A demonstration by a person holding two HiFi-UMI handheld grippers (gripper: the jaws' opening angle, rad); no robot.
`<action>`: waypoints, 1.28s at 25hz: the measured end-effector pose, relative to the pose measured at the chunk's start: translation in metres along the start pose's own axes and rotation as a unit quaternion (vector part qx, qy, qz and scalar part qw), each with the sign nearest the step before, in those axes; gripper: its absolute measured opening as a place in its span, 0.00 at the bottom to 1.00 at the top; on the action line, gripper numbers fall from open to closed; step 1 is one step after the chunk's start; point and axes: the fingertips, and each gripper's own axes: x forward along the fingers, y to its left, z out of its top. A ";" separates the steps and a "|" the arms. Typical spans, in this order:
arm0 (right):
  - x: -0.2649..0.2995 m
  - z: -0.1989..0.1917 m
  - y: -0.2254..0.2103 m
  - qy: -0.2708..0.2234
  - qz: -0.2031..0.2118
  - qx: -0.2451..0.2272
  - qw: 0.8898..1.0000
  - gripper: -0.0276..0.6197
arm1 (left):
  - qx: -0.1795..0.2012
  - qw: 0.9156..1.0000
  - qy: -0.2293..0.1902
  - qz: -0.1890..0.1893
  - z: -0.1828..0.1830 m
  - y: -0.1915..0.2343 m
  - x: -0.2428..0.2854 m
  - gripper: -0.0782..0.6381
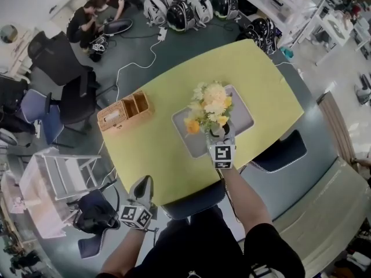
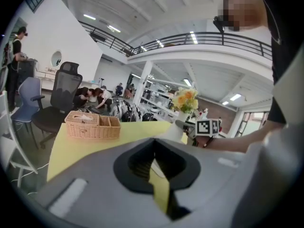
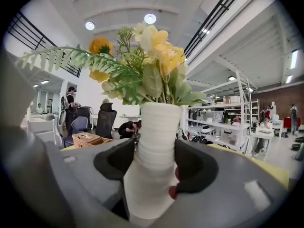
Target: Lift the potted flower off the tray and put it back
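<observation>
Filling the middle of the head view, tilted corner to corner: the yellow counter (image 1: 162, 149). On it, right of centre, a grey tray (image 1: 243, 117); left of centre and well apart from that, a wicker basket (image 1: 124, 112) with compartments. Over the tray's lower edge, the potted flower (image 1: 211, 106), yellow and cream blooms in a white ribbed pot, upright. Gripped at the narrow waist by the right claw (image 1: 219, 135), reaching in from the bottom of the frame. In the right gripper view, black pads (image 3: 116, 160) pressed against both sides of the pot, so pinching it rather than spread free. Down at the lower left, just off the counter's edge, the left claw (image 1: 145, 183): pressed nearly together, only a sliver of yellow counter showing through, holding nothing, pointed toward the basket and the pot. As to progress, judged early: grasp made, lift apparently just under way. Cannot tell whether the pot's base has cleared the tray, being hidden under the blooms from above and behind the claw in the gripper views. Left to do, by that reading: raise it clear, lower it back onto the grey tray, set it upright, and let go.
</observation>
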 end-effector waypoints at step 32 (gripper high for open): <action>-0.305 0.202 0.266 -0.070 0.083 0.015 0.994 0.45 | 0.046 0.989 -0.125 -0.057 0.073 0.015 -0.256 0.12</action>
